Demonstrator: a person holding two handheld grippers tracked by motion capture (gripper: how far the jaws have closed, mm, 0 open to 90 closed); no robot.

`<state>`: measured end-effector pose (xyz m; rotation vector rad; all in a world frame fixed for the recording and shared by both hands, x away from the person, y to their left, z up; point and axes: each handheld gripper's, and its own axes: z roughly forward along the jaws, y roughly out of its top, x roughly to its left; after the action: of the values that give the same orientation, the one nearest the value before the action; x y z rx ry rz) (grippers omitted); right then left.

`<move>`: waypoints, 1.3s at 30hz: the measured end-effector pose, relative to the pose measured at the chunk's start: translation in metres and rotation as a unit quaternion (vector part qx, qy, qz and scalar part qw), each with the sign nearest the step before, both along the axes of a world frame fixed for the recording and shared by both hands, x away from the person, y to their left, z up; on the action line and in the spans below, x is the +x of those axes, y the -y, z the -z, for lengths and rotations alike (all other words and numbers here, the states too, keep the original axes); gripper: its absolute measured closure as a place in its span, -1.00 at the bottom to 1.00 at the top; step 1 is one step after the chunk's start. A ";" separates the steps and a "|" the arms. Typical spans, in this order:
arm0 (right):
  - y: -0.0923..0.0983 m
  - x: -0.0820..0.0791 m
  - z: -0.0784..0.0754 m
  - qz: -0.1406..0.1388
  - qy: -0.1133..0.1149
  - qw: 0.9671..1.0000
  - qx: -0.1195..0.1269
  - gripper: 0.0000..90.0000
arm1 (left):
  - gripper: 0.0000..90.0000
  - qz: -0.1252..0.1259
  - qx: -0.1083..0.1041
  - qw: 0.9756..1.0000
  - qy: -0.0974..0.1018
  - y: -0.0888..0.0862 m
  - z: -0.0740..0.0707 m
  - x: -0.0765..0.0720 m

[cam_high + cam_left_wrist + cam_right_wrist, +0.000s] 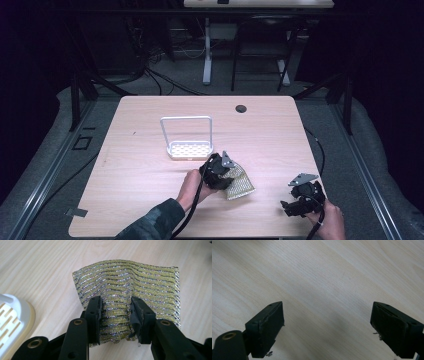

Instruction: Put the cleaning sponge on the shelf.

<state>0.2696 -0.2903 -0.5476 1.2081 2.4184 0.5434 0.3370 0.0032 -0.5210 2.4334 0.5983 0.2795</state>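
Note:
A scouring pad (242,185) with gold and silver stripes is pinched at its near edge in my left gripper (227,180), just right of the table's middle. In the left gripper view the pad (130,280) bulges between the two pads of the gripper (116,307), which is shut on it, and its far part hangs over the wood. Near the table's front right corner my right gripper (287,207) is held by a hand. In the right gripper view its jaws (327,322) stand wide open over bare wood with nothing between them.
A white slotted holder with a tall wire handle (189,149) stands on the table (140,190) just behind and left of the left gripper; its corner (12,317) appears at the left gripper view's left edge. A dark round hole (241,108) sits near the far edge.

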 end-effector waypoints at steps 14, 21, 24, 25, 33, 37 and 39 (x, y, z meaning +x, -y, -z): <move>-0.001 0.000 0.000 -0.001 -0.001 1.000 -0.004 -0.75 | 0.37 -0.010 -0.001 1.000 -0.007 -0.025 0.001 -0.008; -0.001 0.000 0.000 0.000 0.000 1.000 -0.005 -0.75 | 0.36 -0.012 0.001 1.000 -0.006 -0.034 -0.001 -0.011; -0.001 0.000 0.000 0.000 0.002 1.000 -0.004 -0.75 | 0.35 -0.021 -0.003 1.000 -0.005 -0.043 -0.002 -0.012; -0.001 0.000 0.000 0.000 0.002 1.000 -0.004 -0.75 | 0.35 -0.021 -0.003 1.000 -0.005 -0.043 -0.002 -0.012; 0.000 0.000 0.000 -0.002 0.000 1.000 -0.005 -0.75 | 0.36 -0.032 -0.010 0.999 -0.008 -0.057 -0.002 -0.016; 0.000 0.000 0.000 -0.002 0.002 1.000 -0.005 -0.75 | 0.37 -0.035 -0.014 0.999 -0.003 -0.061 -0.004 -0.018; 0.000 0.000 0.000 -0.002 0.000 1.000 -0.006 -0.75 | 0.37 -0.036 -0.018 0.999 -0.002 -0.064 -0.006 -0.018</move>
<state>0.2696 -0.2900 -0.5480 1.1999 2.4217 0.5299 0.3187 0.0675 -0.5150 2.3823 0.6880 0.2909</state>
